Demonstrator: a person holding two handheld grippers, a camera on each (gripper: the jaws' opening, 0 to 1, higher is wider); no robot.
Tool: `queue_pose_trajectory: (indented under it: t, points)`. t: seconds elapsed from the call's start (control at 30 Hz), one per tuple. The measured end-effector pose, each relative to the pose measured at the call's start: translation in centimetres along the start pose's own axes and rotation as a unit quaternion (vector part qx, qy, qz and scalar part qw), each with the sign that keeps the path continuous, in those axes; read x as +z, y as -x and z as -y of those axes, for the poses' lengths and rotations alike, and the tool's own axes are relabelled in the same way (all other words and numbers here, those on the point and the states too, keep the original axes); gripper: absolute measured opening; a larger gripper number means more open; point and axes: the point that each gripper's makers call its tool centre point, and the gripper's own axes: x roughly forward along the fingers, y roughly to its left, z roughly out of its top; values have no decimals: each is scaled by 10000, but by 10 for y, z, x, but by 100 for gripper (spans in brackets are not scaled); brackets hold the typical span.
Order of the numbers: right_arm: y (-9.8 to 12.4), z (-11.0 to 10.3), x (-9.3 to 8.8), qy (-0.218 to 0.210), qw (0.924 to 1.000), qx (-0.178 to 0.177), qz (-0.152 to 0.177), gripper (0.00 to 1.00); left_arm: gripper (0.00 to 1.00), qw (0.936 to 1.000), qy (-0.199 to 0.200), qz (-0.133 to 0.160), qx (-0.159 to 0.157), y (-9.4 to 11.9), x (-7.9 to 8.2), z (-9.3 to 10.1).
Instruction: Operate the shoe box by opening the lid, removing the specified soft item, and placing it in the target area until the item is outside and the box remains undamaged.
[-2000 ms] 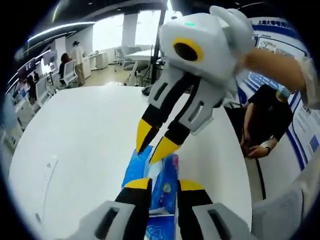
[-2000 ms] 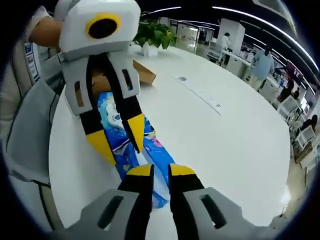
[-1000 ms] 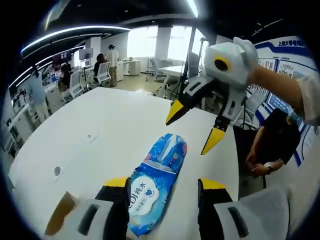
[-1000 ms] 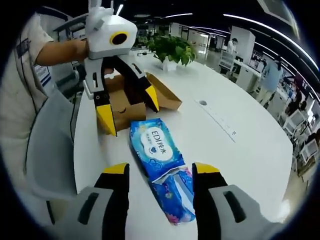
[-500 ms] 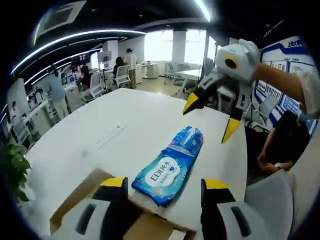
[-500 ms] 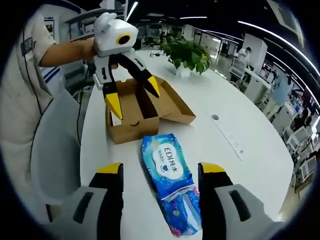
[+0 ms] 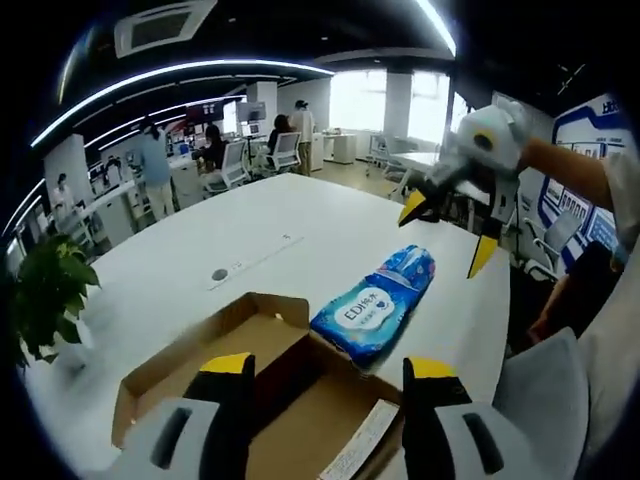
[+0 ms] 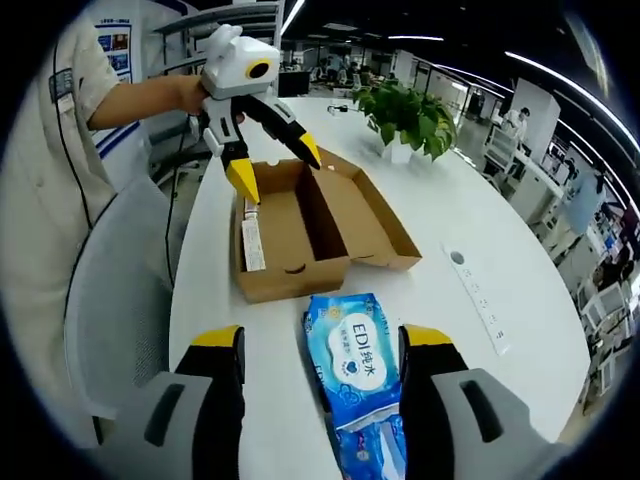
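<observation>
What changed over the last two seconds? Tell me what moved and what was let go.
Both grippers, left and right, let go of the blue wipes pack, opened their fingers and drew back from it. The pack lies on the white table beside the open cardboard box.

left gripper [image 8: 272, 157]: white shell, yellow tips | person: white short sleeve [image 8: 60, 80]
</observation>
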Motion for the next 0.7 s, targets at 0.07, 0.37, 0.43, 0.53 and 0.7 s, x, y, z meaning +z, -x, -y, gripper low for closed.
queue_pose_trajectory:
  t: [0.07, 0.37, 0.43, 0.53, 0.7]
  points:
    - [-5, -3, 3, 24, 10000, 65, -3, 59, 61, 9999, 76, 39, 90, 8, -5, -6]
    - [-33, -14, 16, 118, 9994, 316, -70, 60, 61, 9973, 428, 253, 548, 44, -27, -37]
    - [-40, -15, 18, 95, 9992, 370, -85, 60, 61, 9962, 525, 251, 653, 51, -36, -45]
    - [-50, -19, 23, 146, 9990, 424, -91, 60, 60, 9940, 659, 217, 849, 62, -52, -55]
    - [-67, -28, 29, 272, 9980, 559, -109, 58, 60, 9907, 846, 209, 1043, 77, -71, -65]
